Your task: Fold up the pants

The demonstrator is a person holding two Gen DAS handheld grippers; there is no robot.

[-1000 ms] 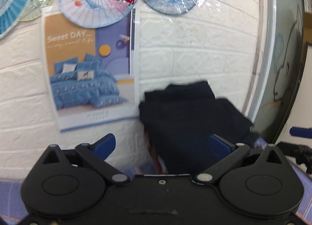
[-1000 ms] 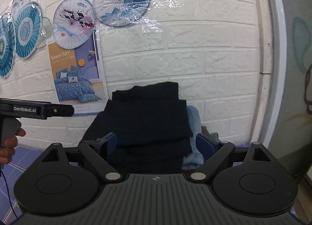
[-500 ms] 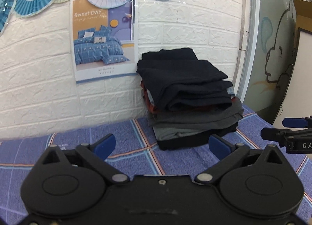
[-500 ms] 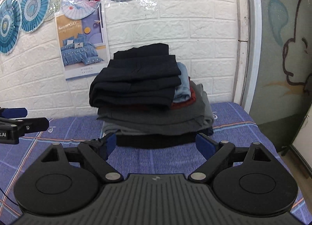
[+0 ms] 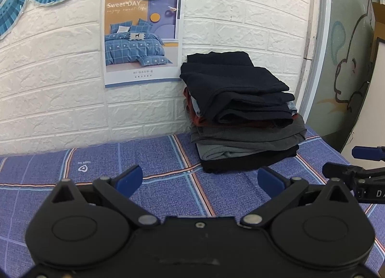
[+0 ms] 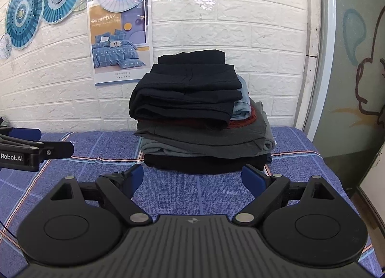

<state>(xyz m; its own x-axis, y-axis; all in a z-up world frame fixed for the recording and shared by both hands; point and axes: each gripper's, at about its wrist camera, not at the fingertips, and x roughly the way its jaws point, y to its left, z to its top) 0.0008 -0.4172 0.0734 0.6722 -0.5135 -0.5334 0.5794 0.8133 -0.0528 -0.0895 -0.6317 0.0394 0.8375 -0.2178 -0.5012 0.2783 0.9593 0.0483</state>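
Bed point(image 6: 211, 193), blue plaid sheet; stack of folded clothes point(image 6: 202, 133) against wall end.

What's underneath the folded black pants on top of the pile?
Under the black pants show edges of a light blue garment, a rust-red one, grey layers and a black bottom piece; their middles are covered.
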